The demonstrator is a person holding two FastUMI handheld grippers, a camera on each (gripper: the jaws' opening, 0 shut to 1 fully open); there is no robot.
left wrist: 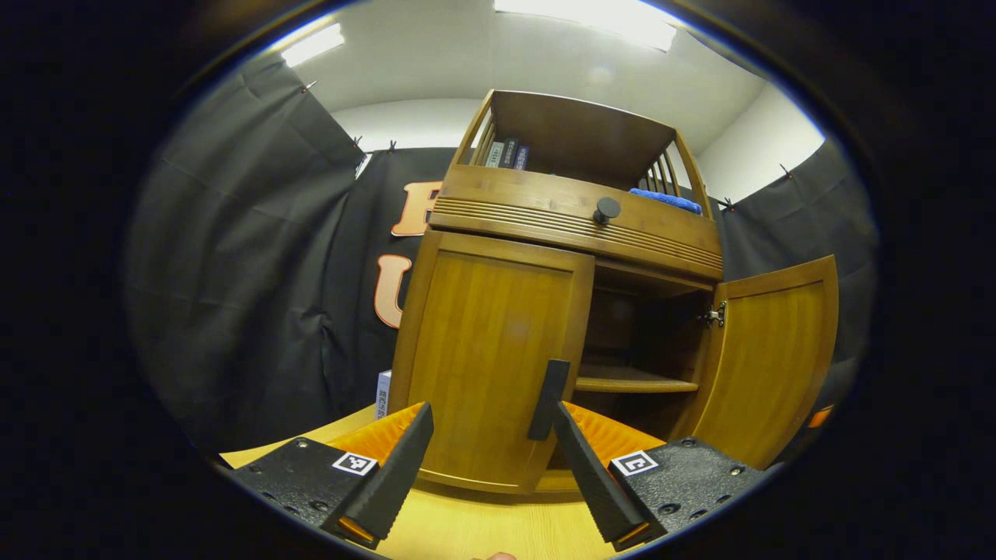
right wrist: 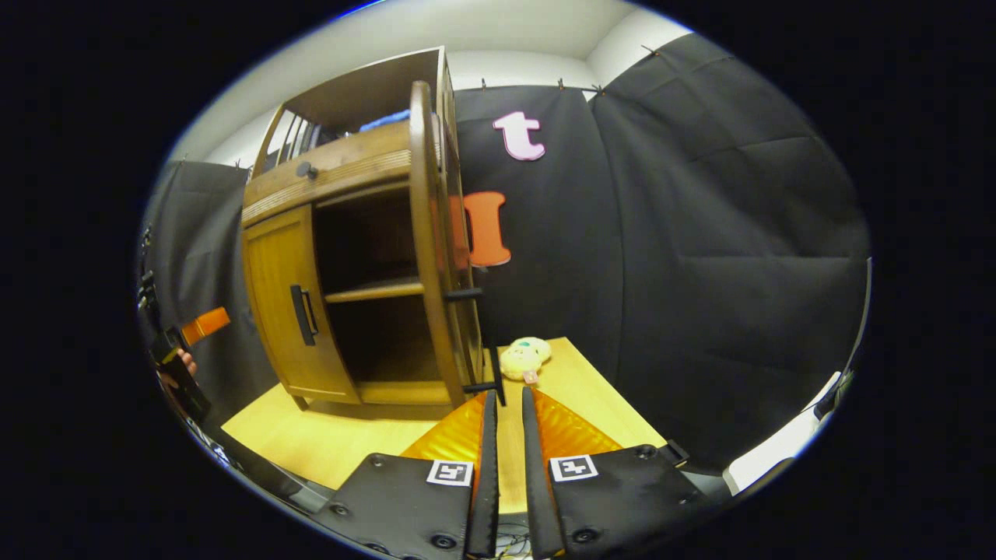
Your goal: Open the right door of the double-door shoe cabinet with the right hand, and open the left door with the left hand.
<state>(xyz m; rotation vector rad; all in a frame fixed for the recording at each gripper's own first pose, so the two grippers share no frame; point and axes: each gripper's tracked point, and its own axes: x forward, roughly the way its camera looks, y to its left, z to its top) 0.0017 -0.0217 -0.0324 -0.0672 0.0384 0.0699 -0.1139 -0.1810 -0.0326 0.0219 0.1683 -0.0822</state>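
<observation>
The wooden shoe cabinet (left wrist: 545, 218) stands on a pale table. Its left door (left wrist: 490, 350) is closed, with a dark bar handle (left wrist: 548, 400) at its right edge. My left gripper (left wrist: 492, 411) is open just in front of it, and the handle sits close inside the right fingertip (left wrist: 562, 412), untouched. The right door (left wrist: 770, 358) is swung open and appears edge-on (right wrist: 426, 249) in the right gripper view. My right gripper (right wrist: 508, 393) has its fingers nearly together with a slim gap. The lower end of that door's handle (right wrist: 496, 373) is right at the left fingertip.
Inside the open half is a shelf (right wrist: 373, 292). A drawer with a round knob (left wrist: 607, 208) runs above the doors, with books (left wrist: 506, 153) and a blue cloth (left wrist: 665, 200) on top. A plush toy (right wrist: 523, 359) lies on the table (right wrist: 327, 435) by the cabinet. A white box (left wrist: 383, 393) stands at its left.
</observation>
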